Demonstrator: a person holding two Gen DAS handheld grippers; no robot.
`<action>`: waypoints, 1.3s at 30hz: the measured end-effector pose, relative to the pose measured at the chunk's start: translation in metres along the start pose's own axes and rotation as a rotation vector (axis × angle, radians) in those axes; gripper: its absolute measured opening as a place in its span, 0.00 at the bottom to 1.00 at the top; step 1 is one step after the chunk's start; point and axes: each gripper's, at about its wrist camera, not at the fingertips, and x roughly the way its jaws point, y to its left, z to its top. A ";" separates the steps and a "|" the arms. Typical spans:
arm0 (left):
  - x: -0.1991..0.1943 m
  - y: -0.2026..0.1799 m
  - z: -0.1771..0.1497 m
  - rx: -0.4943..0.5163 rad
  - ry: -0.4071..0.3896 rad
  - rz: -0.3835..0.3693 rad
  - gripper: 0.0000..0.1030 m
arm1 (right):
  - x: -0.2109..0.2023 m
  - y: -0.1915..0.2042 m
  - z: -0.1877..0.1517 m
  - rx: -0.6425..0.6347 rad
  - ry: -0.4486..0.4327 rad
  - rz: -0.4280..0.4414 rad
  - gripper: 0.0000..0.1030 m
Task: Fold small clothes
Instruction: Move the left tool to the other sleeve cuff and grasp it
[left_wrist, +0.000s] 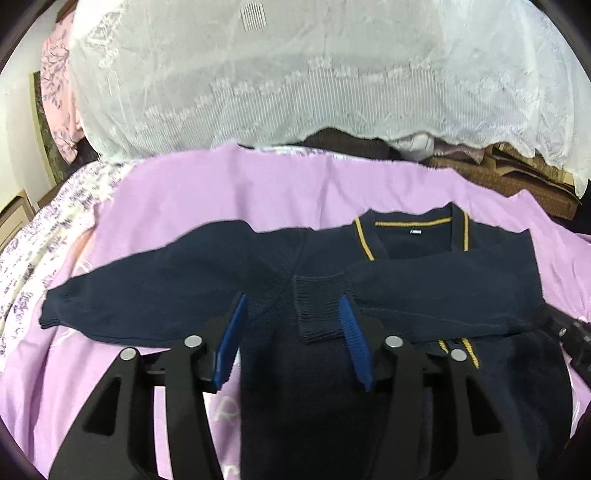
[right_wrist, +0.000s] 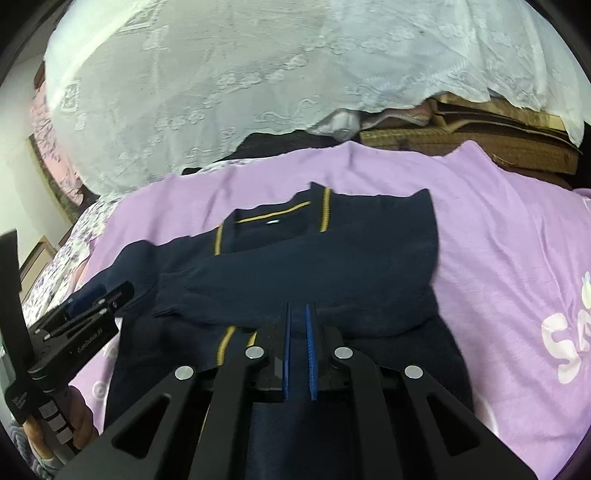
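Left gripper (left_wrist: 295, 325), jaws spread and empty, hovers over the navy cardigan (left_wrist: 369, 266) on the purple sheet (left_wrist: 221, 192), nearest its unfolded sleeve (left_wrist: 147, 288) running leftward, while the right gripper (right_wrist: 299, 332) is nearly closed, gripping nothing.

The bed (left_wrist: 22, 258) is covered at its left edge by a white sheet with a purple floral print. A lilac cloth (left_wrist: 221, 199) with white lettering lies flat over the bed and spans most of its width. A navy cardigan (left_wrist: 424, 280) with yellow trim lies directly on the lilac cloth, collar toward the far side. One sleeve is folded across the chest; the other extends to the left. At the far side, a white lace cover (left_wrist: 295, 74) drapes over stacked items.
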 end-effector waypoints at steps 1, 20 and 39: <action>-0.003 0.001 0.000 0.001 -0.007 0.001 0.50 | -0.001 0.003 -0.001 -0.005 0.000 0.004 0.09; -0.028 0.052 -0.005 -0.087 -0.021 0.020 0.56 | -0.041 0.052 -0.017 -0.021 -0.059 0.053 0.20; 0.007 0.156 -0.013 -0.367 0.110 0.036 0.56 | -0.043 0.100 -0.021 -0.076 -0.072 0.078 0.28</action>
